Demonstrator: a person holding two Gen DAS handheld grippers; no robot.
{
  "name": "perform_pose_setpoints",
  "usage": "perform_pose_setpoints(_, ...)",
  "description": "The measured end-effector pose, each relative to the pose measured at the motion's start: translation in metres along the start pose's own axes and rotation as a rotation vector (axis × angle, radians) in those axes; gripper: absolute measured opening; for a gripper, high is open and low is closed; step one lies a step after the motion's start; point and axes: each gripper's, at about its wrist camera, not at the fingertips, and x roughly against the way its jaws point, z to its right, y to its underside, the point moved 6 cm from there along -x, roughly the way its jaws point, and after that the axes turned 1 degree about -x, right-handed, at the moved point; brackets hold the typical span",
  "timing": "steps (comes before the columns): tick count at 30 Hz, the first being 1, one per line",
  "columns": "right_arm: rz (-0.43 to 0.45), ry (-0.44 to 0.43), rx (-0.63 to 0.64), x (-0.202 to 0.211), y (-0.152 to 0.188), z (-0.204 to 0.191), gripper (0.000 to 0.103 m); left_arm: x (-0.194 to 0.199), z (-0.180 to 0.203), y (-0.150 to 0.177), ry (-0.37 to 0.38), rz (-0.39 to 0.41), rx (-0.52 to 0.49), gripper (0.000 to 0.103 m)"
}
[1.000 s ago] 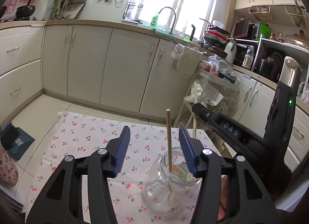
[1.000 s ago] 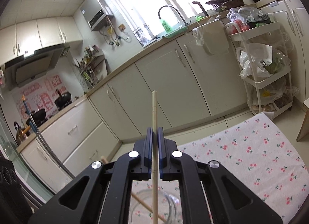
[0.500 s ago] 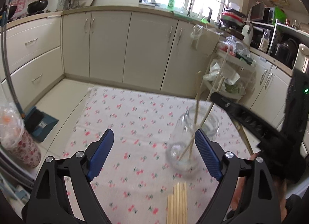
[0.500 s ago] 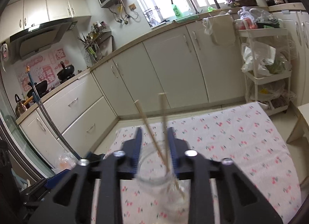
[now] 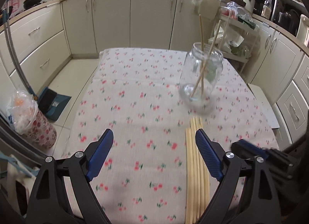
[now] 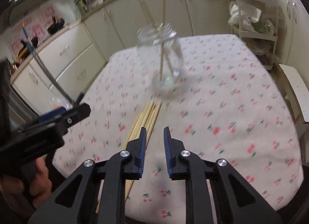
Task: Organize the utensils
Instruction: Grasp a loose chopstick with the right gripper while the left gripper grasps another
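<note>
A clear glass jar stands on the cherry-print tablecloth with two wooden chopsticks leaning in it. It also shows in the right wrist view. Several more chopsticks lie side by side on the cloth in front of the jar, also seen in the right wrist view. My left gripper is wide open and empty above the cloth, its right finger over the bundle. My right gripper is open a little and empty, just right of the bundle.
Cream kitchen cabinets run along the back and both sides. A white wire rack with bags stands at the right. A floral bin and a dustpan are on the floor at the left. A white stool stands right of the table.
My right gripper let go of a chopstick into the jar and opened. Both grippers pulled back from the jar toward the near edge, above the chopsticks lying on the cloth.
</note>
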Motion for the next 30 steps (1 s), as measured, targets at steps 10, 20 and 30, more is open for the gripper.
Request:
perform_pose_setpoints(10, -0.053, 0.068, 0.053, -0.035, 0.006, -0.013, 0.017, 0.008, -0.016, 0.028, -0.008, -0.048, 0.036, 0.083)
perform_pose_setpoints(20, -0.077, 0.126, 0.115, -0.048, 0.005, -0.010, 0.012, -0.006, -0.005, 0.035, -0.004, -0.089, 0.004, 0.083)
perform_pose_setpoints(30, -0.085, 0.181, 0.096, -0.033, 0.003, 0.028, 0.011, -0.041, 0.016, 0.033, -0.018, -0.143, -0.078, 0.083)
